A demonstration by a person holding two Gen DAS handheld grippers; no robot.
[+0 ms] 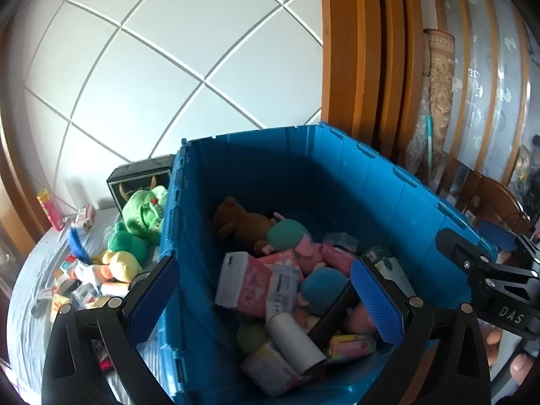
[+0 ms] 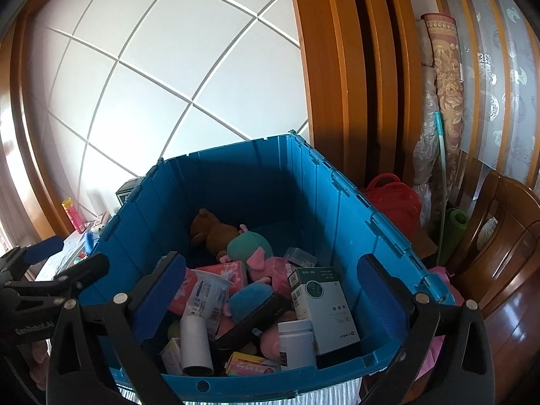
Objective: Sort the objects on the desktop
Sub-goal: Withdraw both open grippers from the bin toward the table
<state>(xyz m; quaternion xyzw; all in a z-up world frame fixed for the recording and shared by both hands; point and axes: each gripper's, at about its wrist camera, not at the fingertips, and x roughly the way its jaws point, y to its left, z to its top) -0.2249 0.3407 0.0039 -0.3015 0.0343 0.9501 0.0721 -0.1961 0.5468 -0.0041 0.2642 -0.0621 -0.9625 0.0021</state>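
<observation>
My left gripper (image 1: 263, 300) and my right gripper (image 2: 270, 295) both hang released, blue ribbed pads wide apart and holding nothing, over the blue plastic crate (image 2: 236, 182). The crate holds a brown plush bear (image 2: 211, 229), a white cylinder (image 2: 195, 344) and a white-green carton (image 2: 324, 307). Left of the crate, on the worktop (image 1: 30, 290) with its pale cloth, lie green and yellow plush toys (image 1: 130, 236), with a white tiled wall (image 1: 168, 67) and an orange wooden frame (image 2: 337, 84) behind.

home | wooden door frame (image 2: 324, 77) | carved wooden chair (image 2: 499, 236) | rolled rug (image 2: 445, 77) | plush toys (image 1: 135, 233)
</observation>
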